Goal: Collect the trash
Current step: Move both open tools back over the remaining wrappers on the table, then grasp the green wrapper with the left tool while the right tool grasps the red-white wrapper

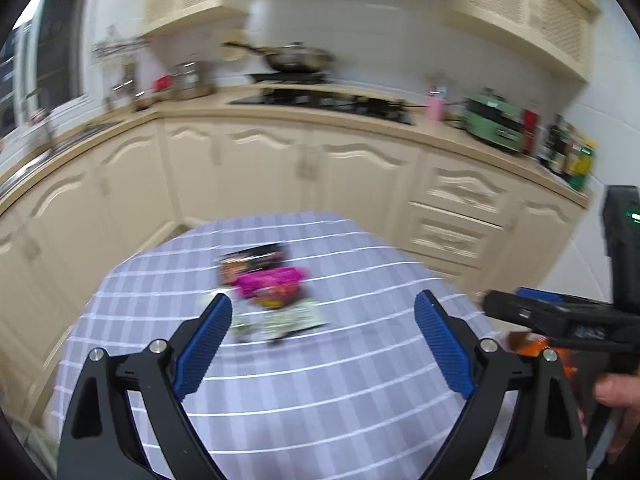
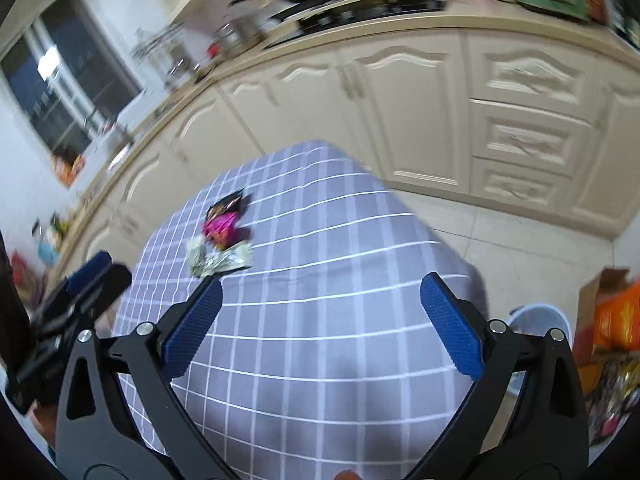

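A small heap of wrappers lies on the grey checked tablecloth [image 1: 320, 380]: a dark wrapper [image 1: 256, 259] at the back, a pink wrapper [image 1: 272, 280] on top, a pale green-white wrapper [image 1: 284, 322] in front. My left gripper [image 1: 324, 310] hovers open just short of the heap, with nothing between its blue pads. In the right wrist view the same pink wrapper [image 2: 219, 225] and pale wrapper [image 2: 220, 261] lie ahead and to the left. My right gripper [image 2: 320, 292] is open and empty above the cloth [image 2: 320, 360]. Both views are blurred.
Cream kitchen cabinets [image 1: 280, 160] with a stove and a pan run behind the table. A pale bin [image 2: 540, 316] stands on the floor at the table's right side, next to a cardboard box with orange packets [image 2: 612, 316]. The other gripper [image 1: 560, 318] and a hand [image 1: 616, 388] show at right.
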